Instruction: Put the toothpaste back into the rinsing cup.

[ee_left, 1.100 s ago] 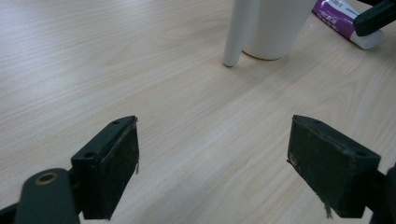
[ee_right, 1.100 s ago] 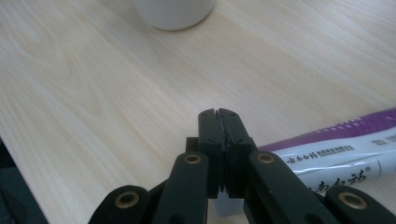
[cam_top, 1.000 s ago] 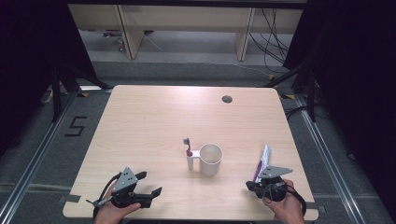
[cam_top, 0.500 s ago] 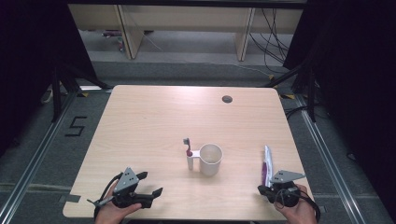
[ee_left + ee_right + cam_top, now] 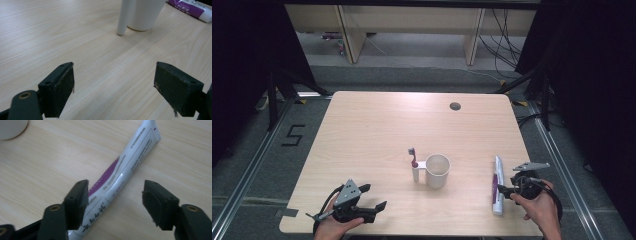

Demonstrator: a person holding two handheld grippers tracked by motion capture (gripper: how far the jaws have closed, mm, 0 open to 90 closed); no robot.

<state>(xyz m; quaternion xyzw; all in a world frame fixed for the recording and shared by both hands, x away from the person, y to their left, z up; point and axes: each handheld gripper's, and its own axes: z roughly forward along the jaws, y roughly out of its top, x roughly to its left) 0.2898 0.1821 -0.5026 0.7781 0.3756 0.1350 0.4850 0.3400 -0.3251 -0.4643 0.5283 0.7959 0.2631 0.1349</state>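
A white and purple toothpaste tube (image 5: 497, 186) (image 5: 130, 167) lies flat on the wooden table (image 5: 377, 135) near its right edge. My right gripper (image 5: 506, 192) (image 5: 115, 187) sits at the tube's near end; its jaws have just been opening and now stand apart on either side of the tube without pressing it. A white cup (image 5: 438, 170) (image 5: 144, 12) stands mid-table, with a white toothbrush (image 5: 414, 164) (image 5: 124, 17) upright at its left side. My left gripper (image 5: 373, 196) (image 5: 113, 67) rests open at the front left, nothing between its jaws.
A round dark cable hole (image 5: 455, 106) lies at the far right of the tabletop. Wooden shelving (image 5: 412, 30) and cables stand beyond the table. The table's front edge runs just below both hands.
The right gripper's jaws have opened and let go of the toothpaste tube, which now lies on the table. That hand drew back toward the right edge. The left gripper kept still.
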